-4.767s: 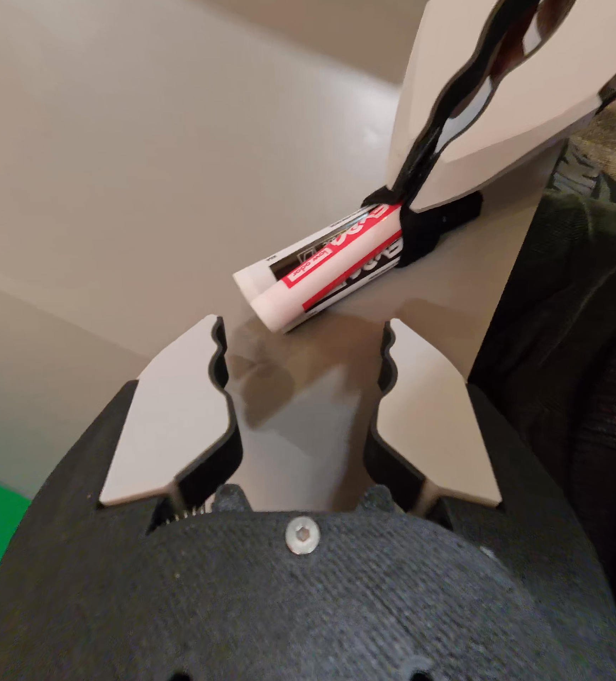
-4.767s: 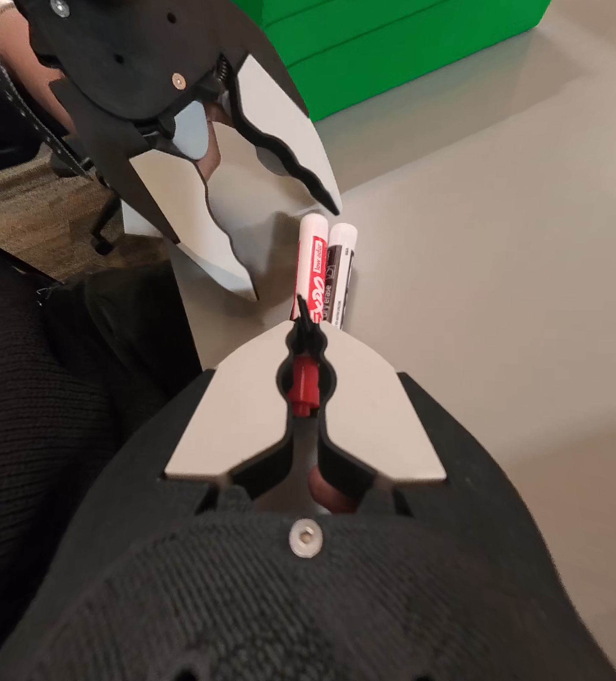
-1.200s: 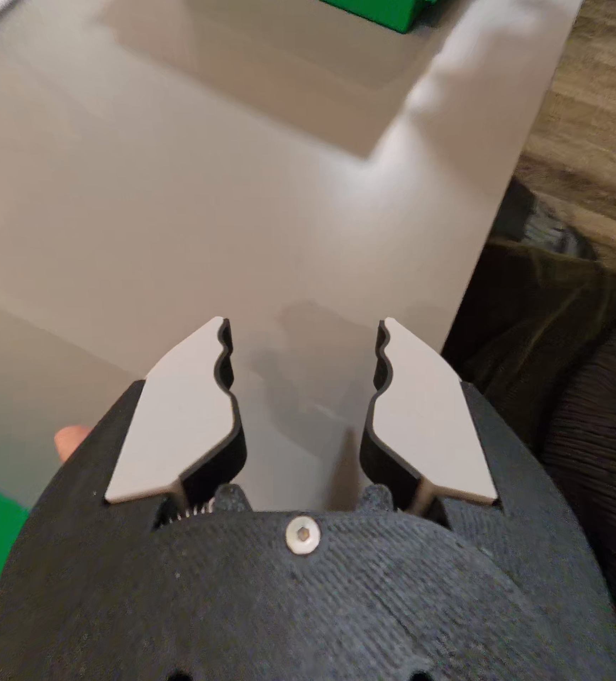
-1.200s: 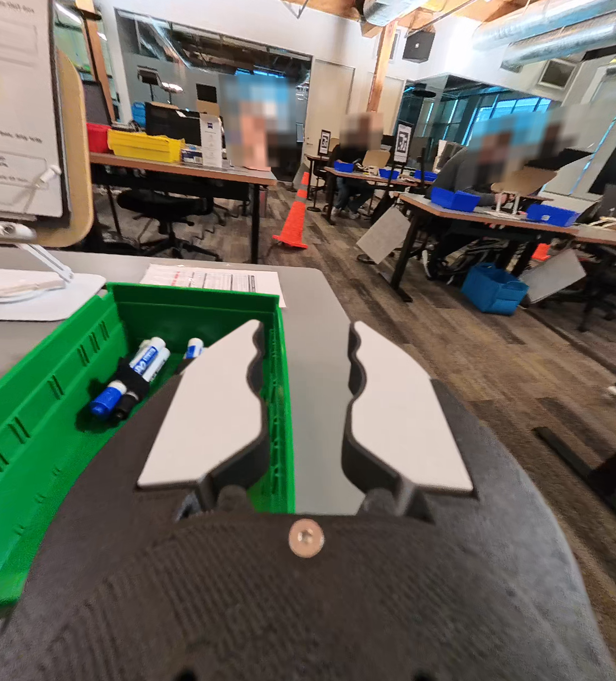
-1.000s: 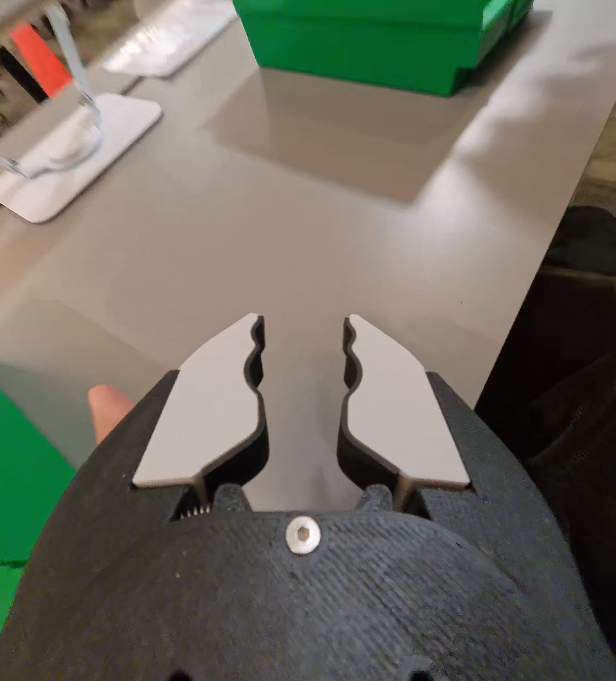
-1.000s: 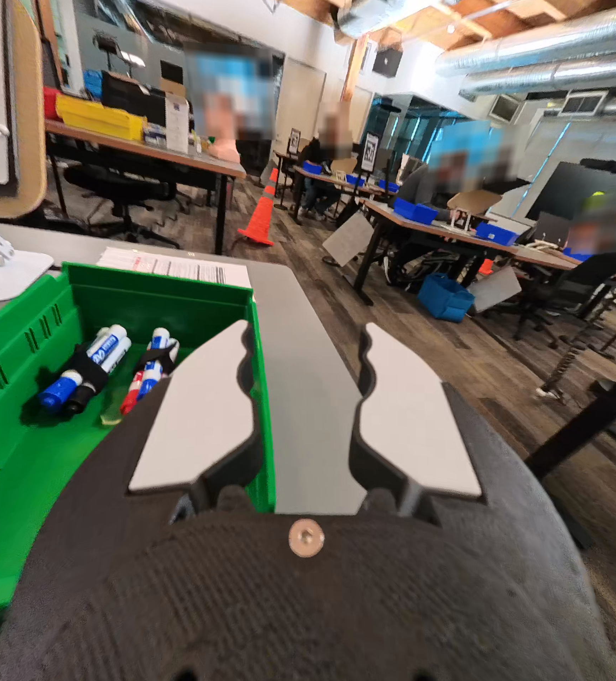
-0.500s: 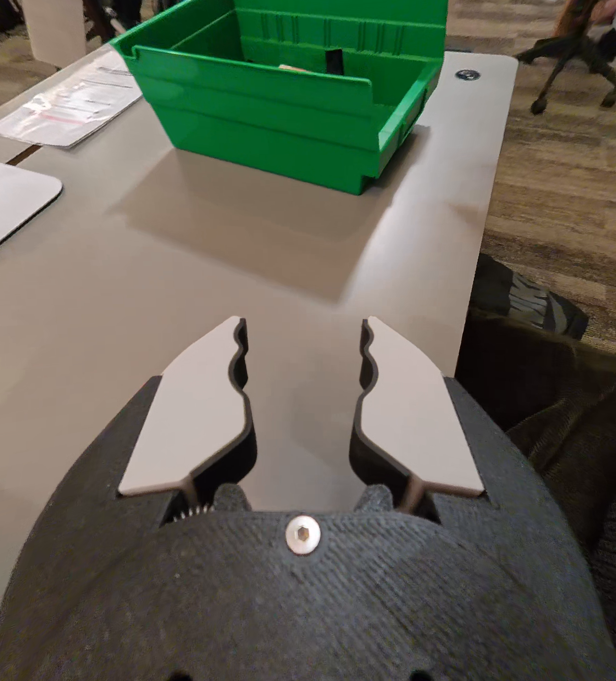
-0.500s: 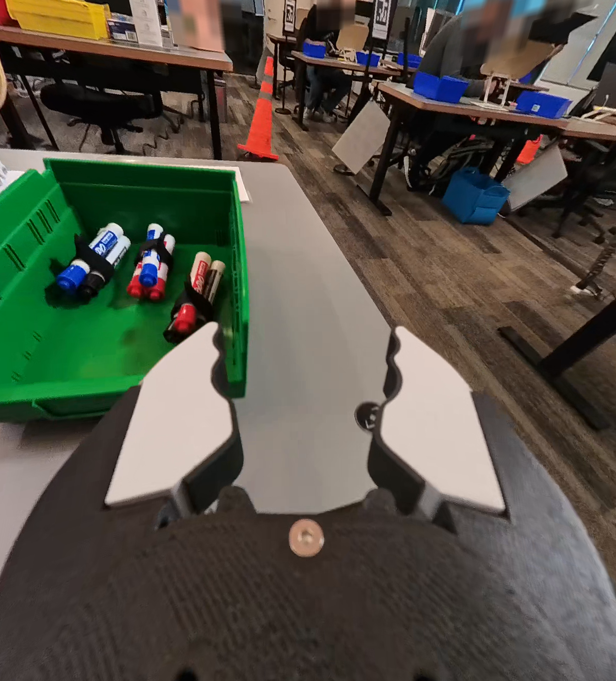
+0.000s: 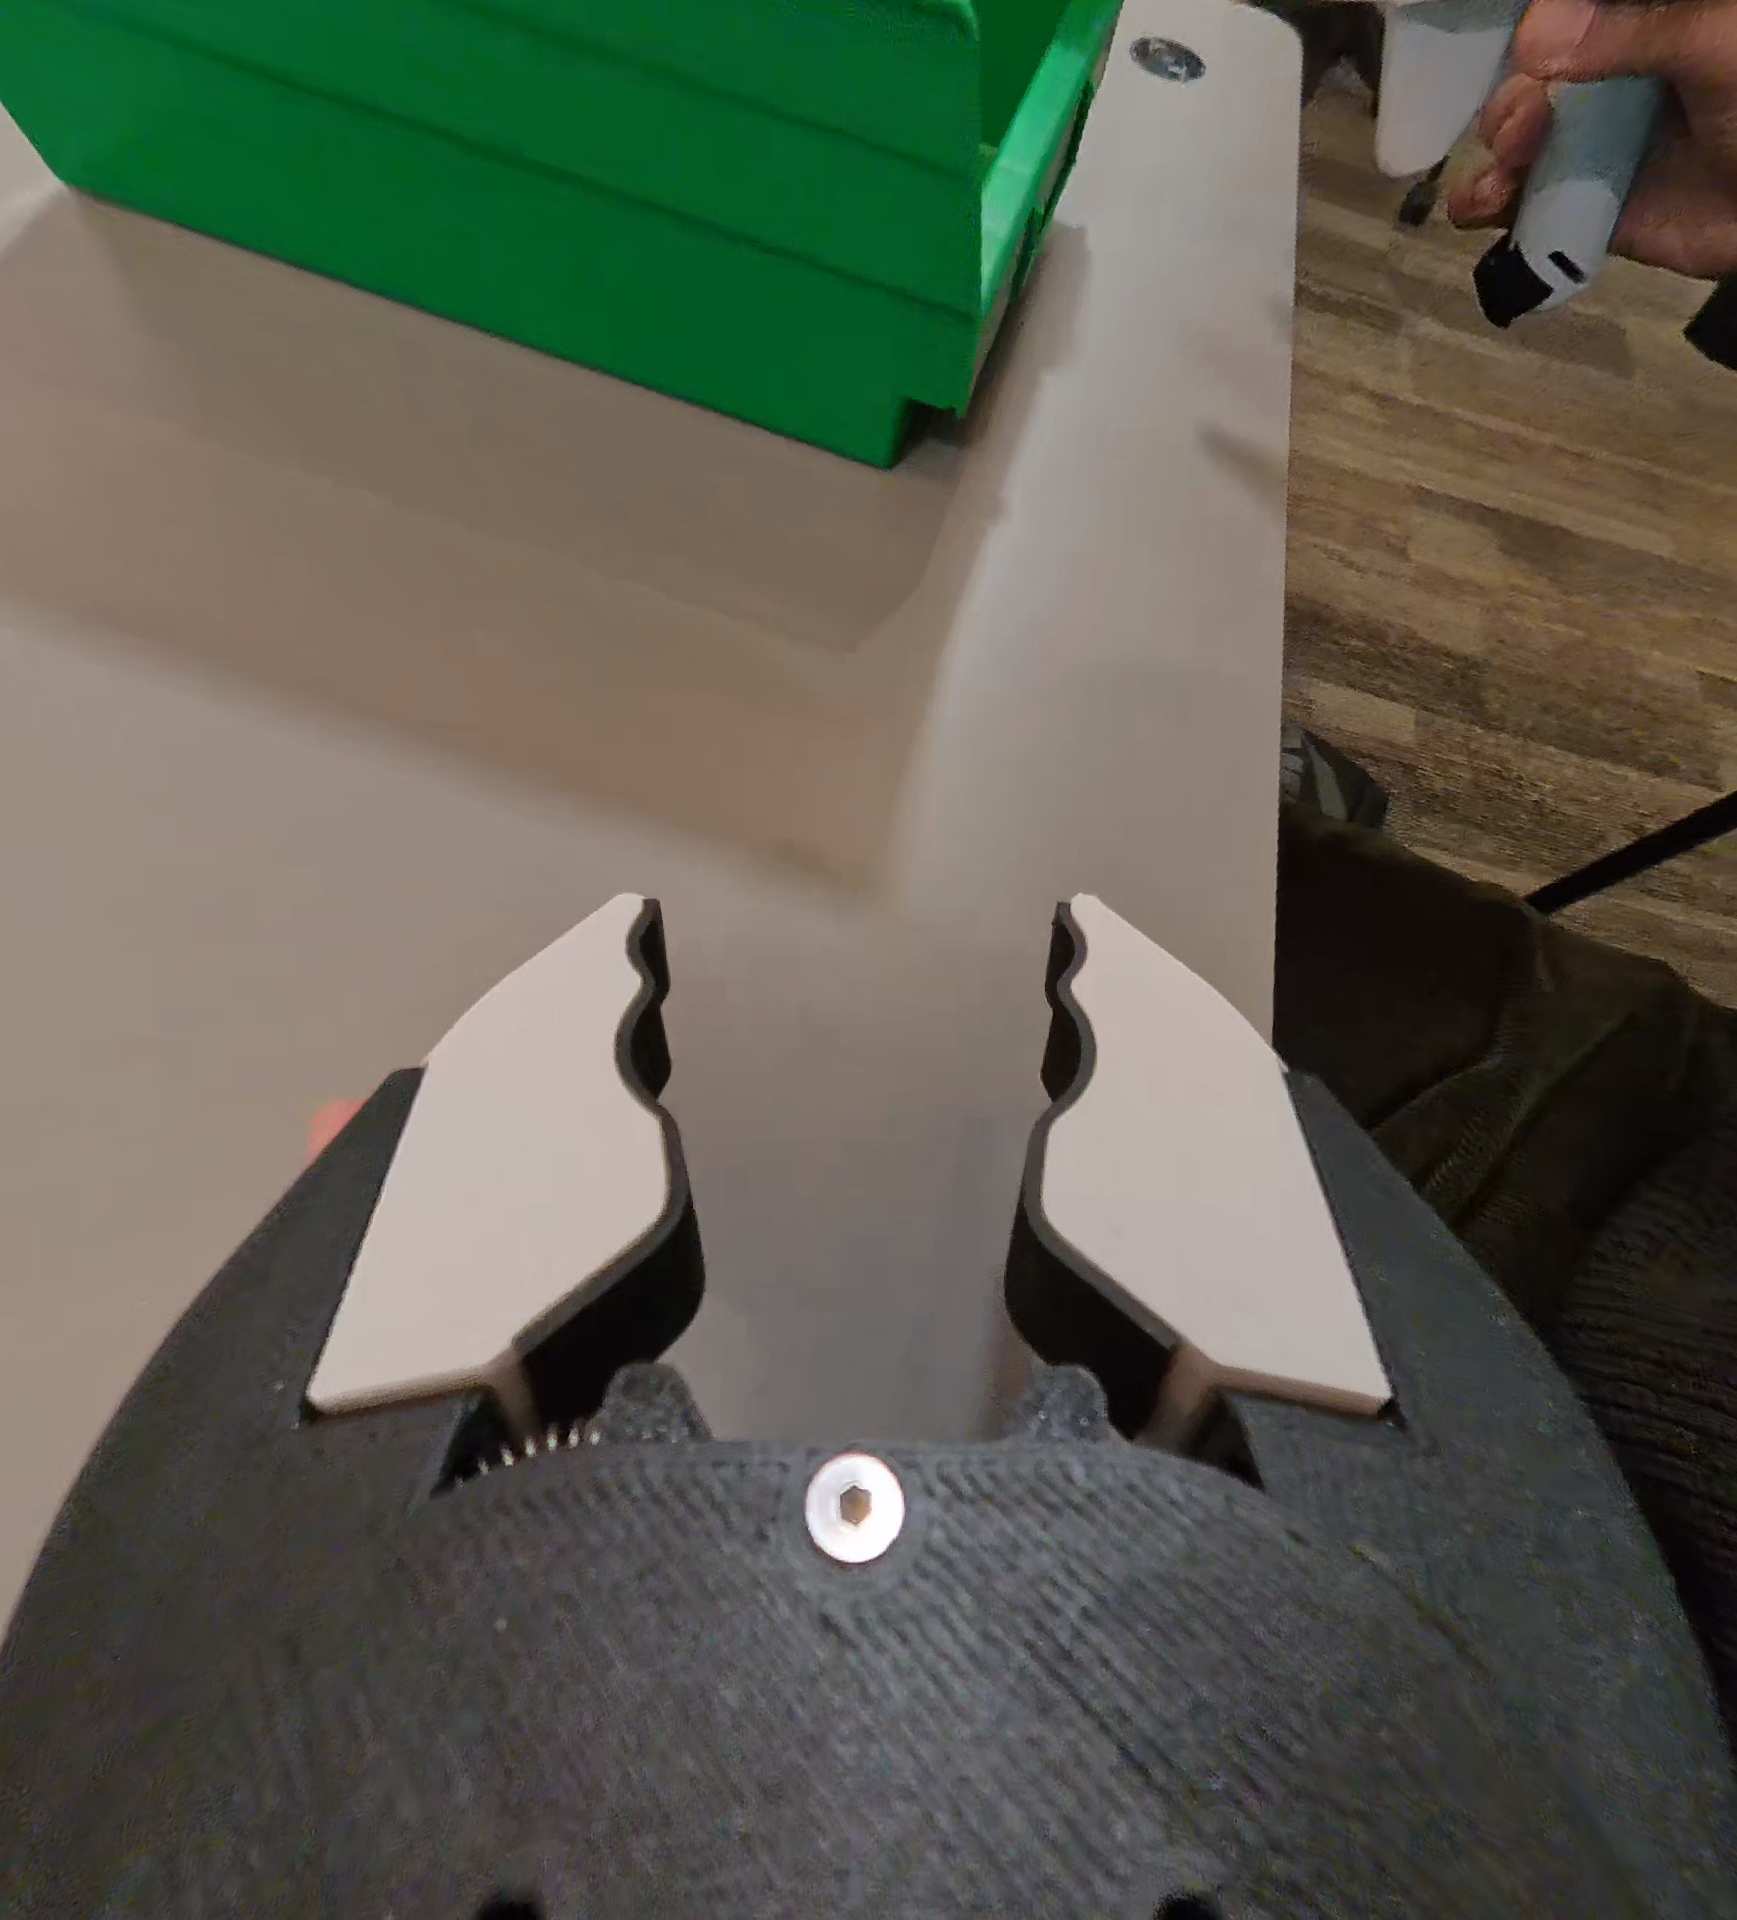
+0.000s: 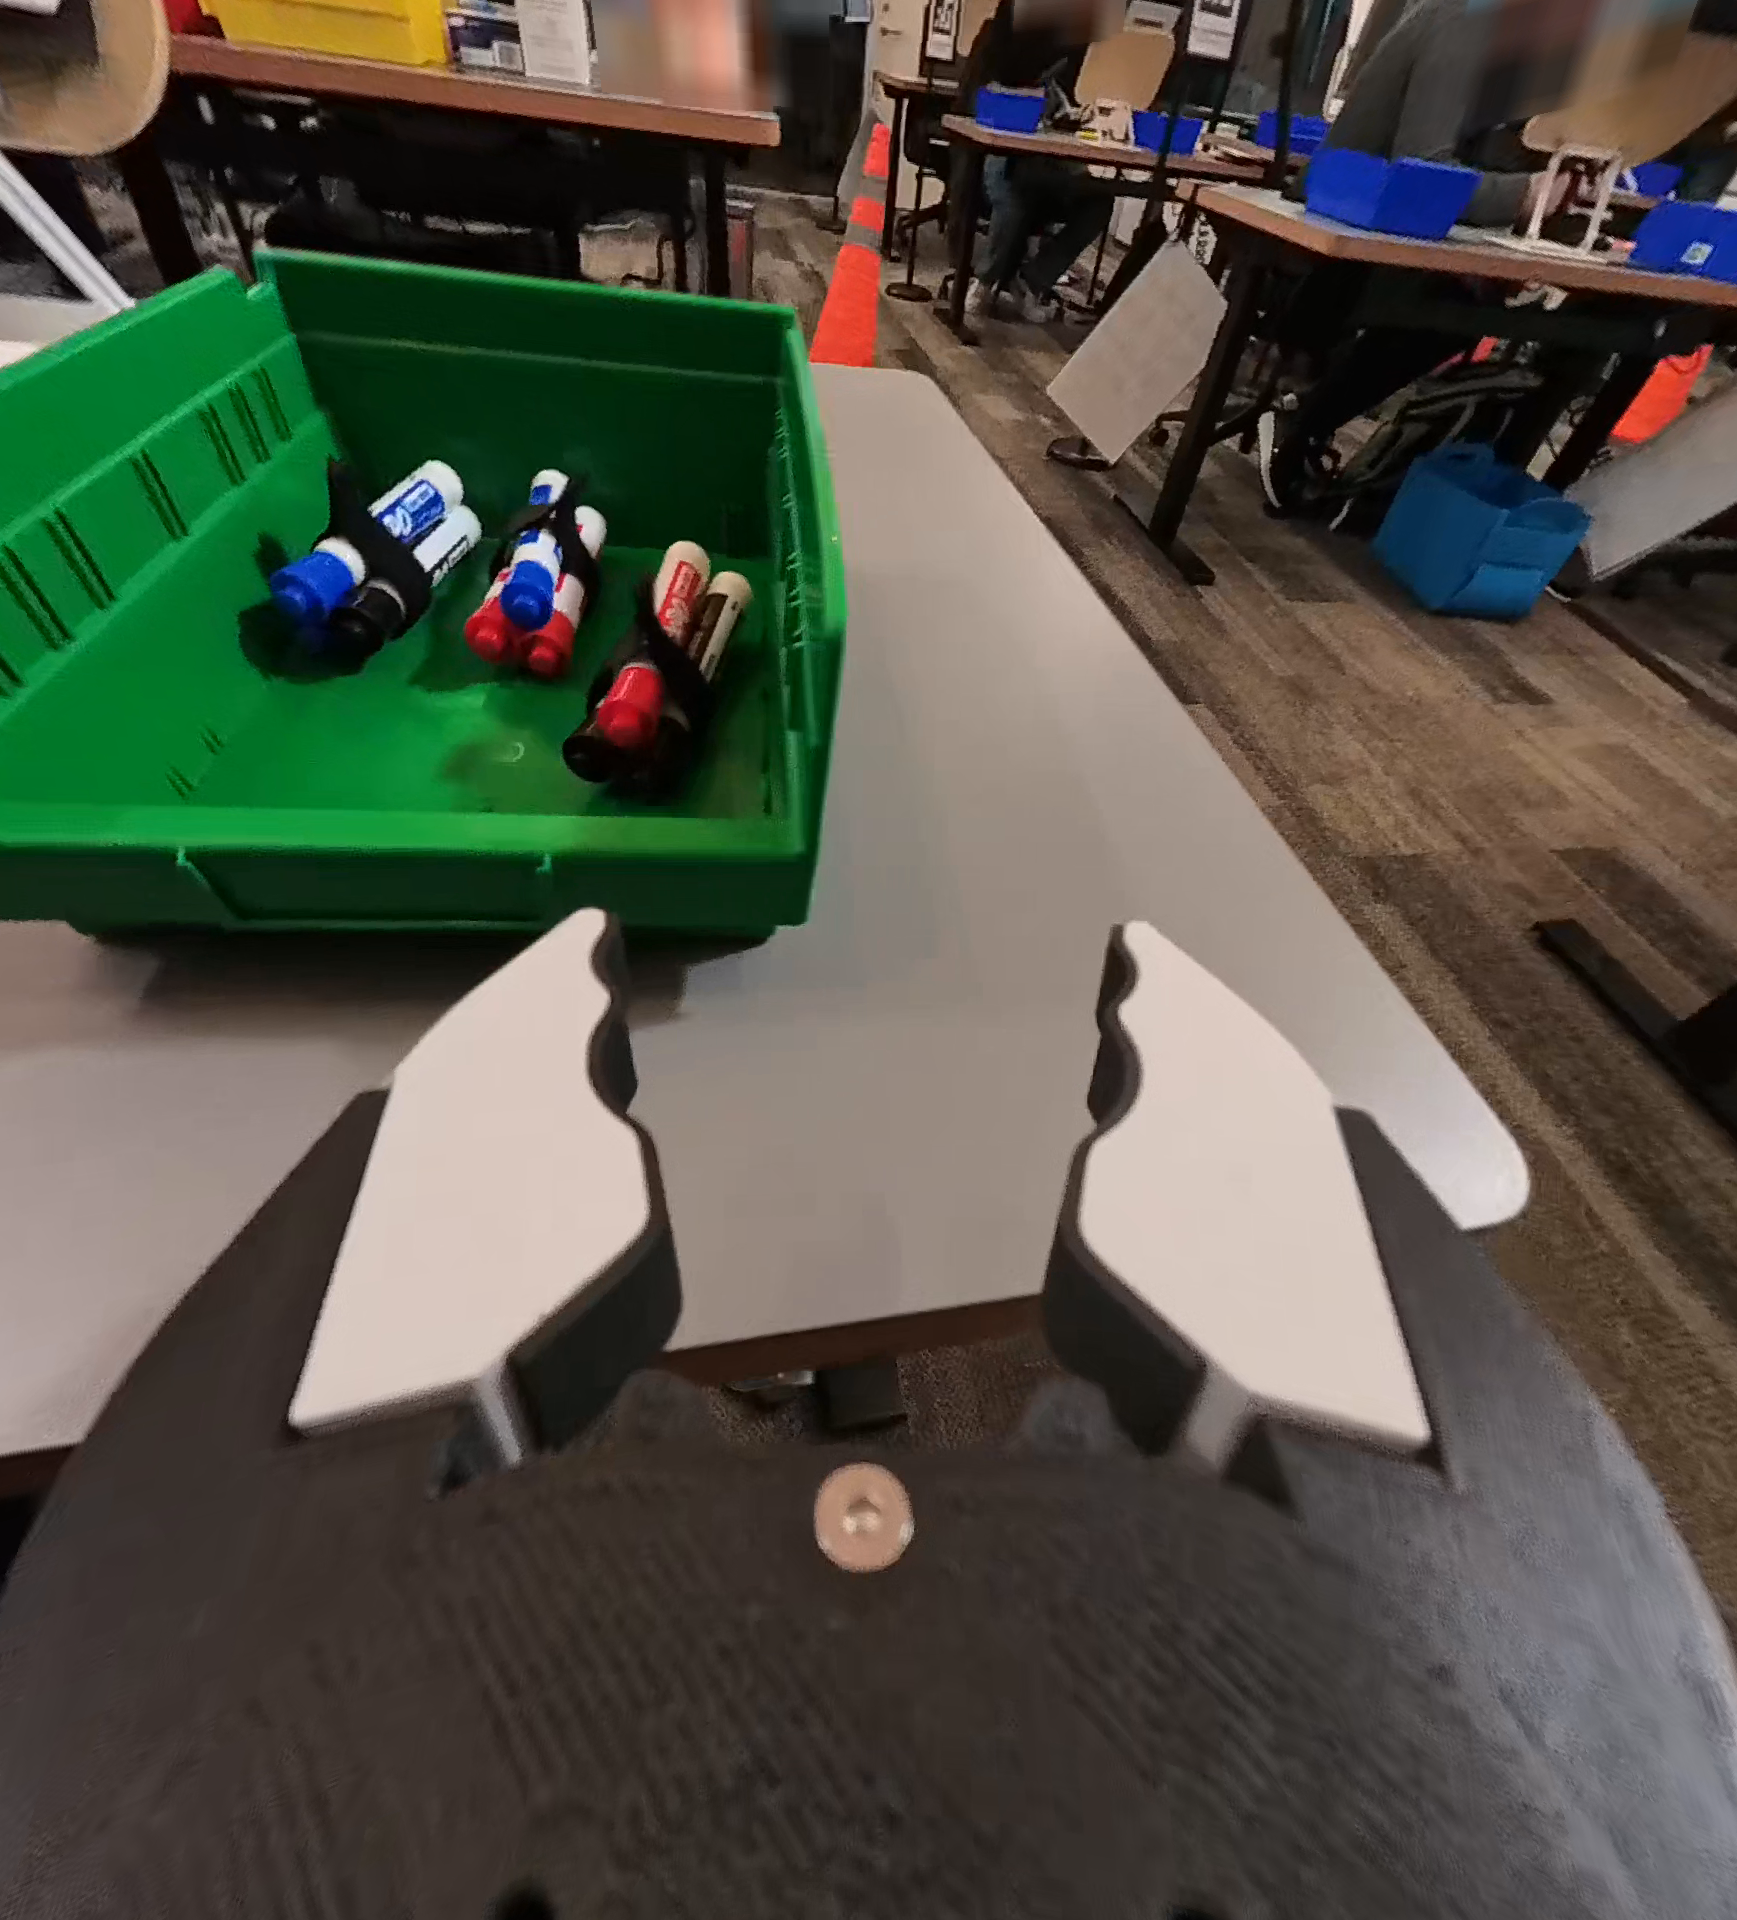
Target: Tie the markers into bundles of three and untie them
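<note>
Both my left gripper (image 9: 853,920) and right gripper (image 10: 859,940) gape wide and empty over the table (image 10: 999,727), the strapped marker bundles (image 10: 651,665) in the green bin (image 10: 355,852) at eleven o'clock, probably light, slick, best pinched mid-barrel.

A floor of grey-brown wood-grain planks (image 10: 1383,665) is seen beside the smooth grey table (image 10: 947,727), whose far corner is rounded. Further back, long brown-topped desks on black metal legs (image 10: 1466,260) are ranged in rows, with blue plastic bins (image 10: 1389,192) set on them and a blue bin (image 10: 1477,530) on the floor beneath. An orange traffic cone (image 10: 848,296) is stood in the aisle. Yellow bins (image 10: 324,21) are kept on a desk at the back left. Flat grey boards (image 10: 1139,348) are leaned against desk legs.
</note>
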